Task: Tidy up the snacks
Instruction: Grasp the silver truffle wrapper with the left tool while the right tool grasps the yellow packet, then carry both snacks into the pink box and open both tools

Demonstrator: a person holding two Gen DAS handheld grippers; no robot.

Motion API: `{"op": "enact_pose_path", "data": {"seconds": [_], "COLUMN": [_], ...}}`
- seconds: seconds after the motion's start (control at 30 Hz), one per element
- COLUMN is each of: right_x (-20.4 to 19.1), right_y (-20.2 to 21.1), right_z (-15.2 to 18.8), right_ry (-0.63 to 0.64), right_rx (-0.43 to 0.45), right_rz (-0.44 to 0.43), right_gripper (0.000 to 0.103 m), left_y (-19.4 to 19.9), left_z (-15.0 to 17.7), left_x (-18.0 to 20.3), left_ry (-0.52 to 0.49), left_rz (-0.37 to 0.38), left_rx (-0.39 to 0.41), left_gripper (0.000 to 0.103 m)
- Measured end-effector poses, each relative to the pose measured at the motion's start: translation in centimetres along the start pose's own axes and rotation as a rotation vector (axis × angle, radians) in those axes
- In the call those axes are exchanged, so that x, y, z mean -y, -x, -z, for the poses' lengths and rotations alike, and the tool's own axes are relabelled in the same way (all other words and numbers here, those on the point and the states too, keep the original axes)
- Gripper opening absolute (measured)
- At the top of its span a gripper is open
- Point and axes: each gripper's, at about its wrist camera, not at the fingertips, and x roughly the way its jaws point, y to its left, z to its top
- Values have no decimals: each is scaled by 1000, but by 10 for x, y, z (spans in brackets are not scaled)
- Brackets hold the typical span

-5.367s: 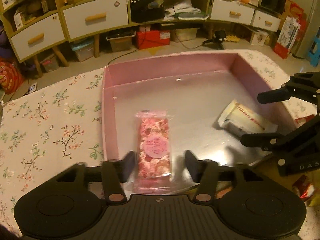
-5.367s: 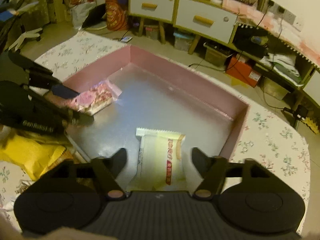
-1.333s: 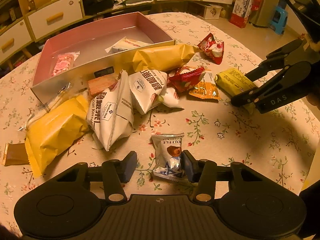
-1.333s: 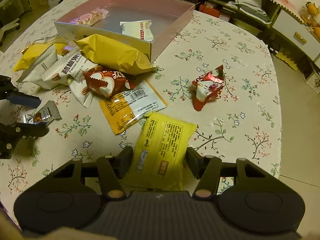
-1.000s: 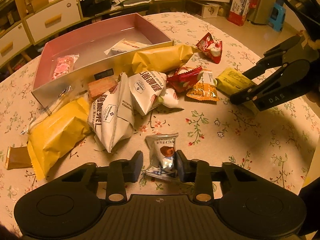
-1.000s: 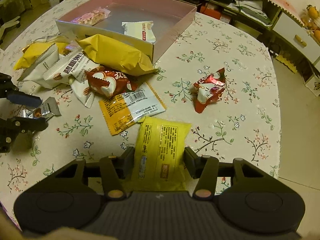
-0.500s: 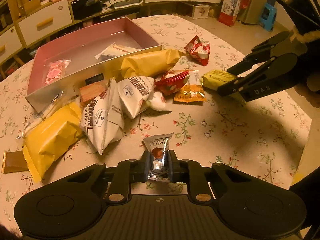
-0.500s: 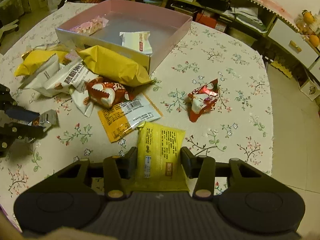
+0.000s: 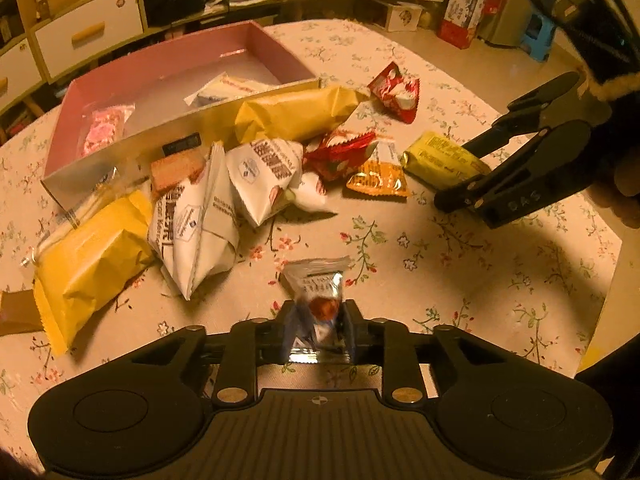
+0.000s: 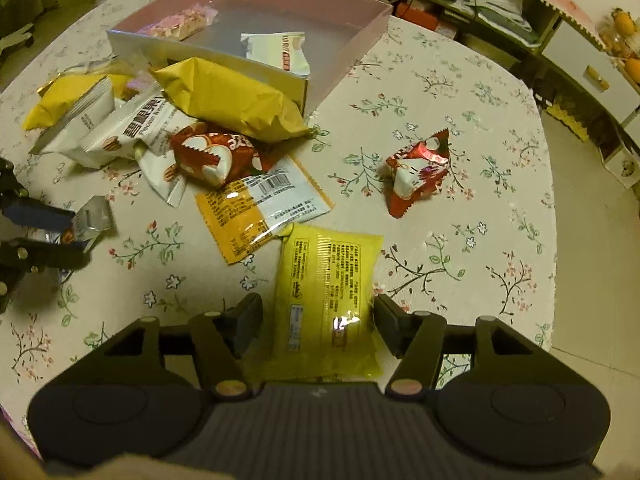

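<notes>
Snacks: loose packets lie in a heap on the table just in front of the pink box [image 10: 340, 52], with a few more scattered nearer the grippers.
Silver truffle packet [image 9: 318, 300]: one; pinched between the pads of the left gripper [image 9: 318, 330], whose jaws have just eased slightly apart yet keep contact with it.
Flat yellow packet [image 10: 328, 280]: one; lying on the cloth between the spread fingers of the right gripper [image 10: 318, 326], whose jaws have just been opening; the pads stand clear of it.
Box contents: two packets, a pink nougat bar [image 10: 178, 24] and a white packet with red print [image 10: 280, 54].
Large yellow bags: two, one [image 10: 232, 100] against the box's near wall, one [image 9: 88, 256] at the heap's far end.
White bags [image 9: 200, 220]: at least two, side by side.
Red packets: two, one [image 10: 212, 156] in the heap, one [image 10: 416, 172] alone on the cloth.
Orange-and-clear sachet [image 10: 260, 208]: one, touching the flat yellow packet's corner.
Surface: round table under a floral cloth [image 10: 460, 128].
Room: white drawers [image 9: 84, 32] with wooden handles and cluttered shelves behind; warm, dim light.
</notes>
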Motion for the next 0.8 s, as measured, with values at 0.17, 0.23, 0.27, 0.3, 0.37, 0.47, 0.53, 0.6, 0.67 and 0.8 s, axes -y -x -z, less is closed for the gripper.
{"op": "enact_pose_path", "data": {"seconds": [0.17, 0.23, 0.27, 0.3, 0.37, 0.47, 0.53, 0.6, 0.67, 0.8], "right_x": [-1, -3, -4, -5, -4, -1, -1, 0, 1, 4], "right_y": [2, 3, 4, 6, 10, 17, 19, 22, 25, 35], "right_z": [-1, -1, -1, -1, -2, -3, -4, -5, -6, -9], "right_ry": [-1, 9, 11, 12, 10, -7, -11, -15, -24, -47], "right_rx": [1, 3, 5, 9, 21, 38, 45, 53, 64, 102], "right_rz": [-5, 1, 2, 3, 0, -18, -21, -22, -27, -35], "right_gripper": [46, 45, 45, 44, 40, 39, 39, 39, 39, 38], "left_y": [-1, 0, 0, 1, 4, 8, 9, 12, 15, 26], "left_z": [-1, -1, -1, -1, -1, -1, -1, -2, -3, -6], "left_x": [3, 6, 7, 8, 11, 13, 14, 14, 14, 14], "left_ry": [-13, -26, -33, -37, -50, -64, -65, -64, -60, -53], "left_rz": [-11, -18, -13, -5, 5, 14, 19, 22, 30, 46], "left_rx": [5, 6, 7, 7, 12, 18, 23, 29, 39, 69], "left_gripper": [23, 21, 19, 19, 17, 17, 17, 17, 17, 17]}}
